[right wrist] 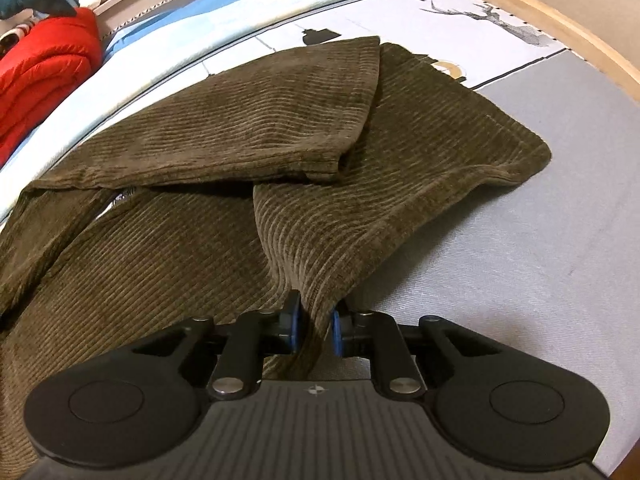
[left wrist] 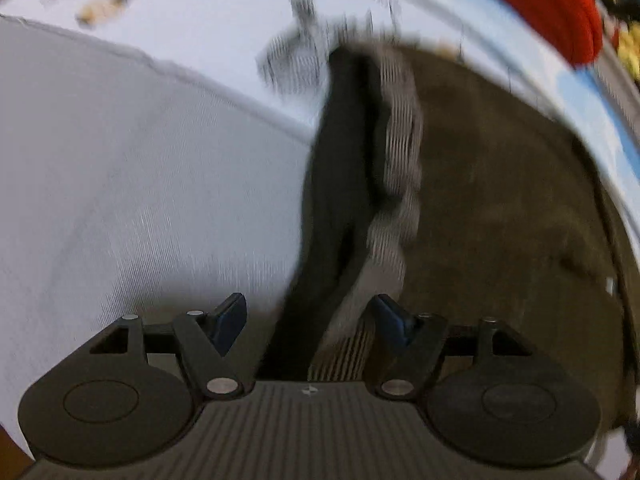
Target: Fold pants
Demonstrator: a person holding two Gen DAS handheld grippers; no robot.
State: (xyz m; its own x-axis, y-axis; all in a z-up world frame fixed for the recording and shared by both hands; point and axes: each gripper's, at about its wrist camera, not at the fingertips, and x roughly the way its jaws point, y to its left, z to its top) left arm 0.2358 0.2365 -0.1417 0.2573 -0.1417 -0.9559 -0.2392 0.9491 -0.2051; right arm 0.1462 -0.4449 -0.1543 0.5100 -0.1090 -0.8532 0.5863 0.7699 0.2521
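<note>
We see 1 pair of pants [right wrist: 248,152] lying rumpled on the bed [right wrist: 520,240], legs crossed. Our right gripper [right wrist: 314,326] has its jaws clamped on a pinch of corduroy at the near edge. Our left gripper [left wrist: 310,320] hangs over the waistband with jaws apart, holding nothing. The thin pinch could slip, or lifting 1-handed could drag the legs askew. We count 2 grippers.

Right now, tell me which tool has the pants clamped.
The right tool: its blue pads pinch a fold of the brown corduroy pants. The left tool hangs open over the fabric, pads clear of it.
</note>
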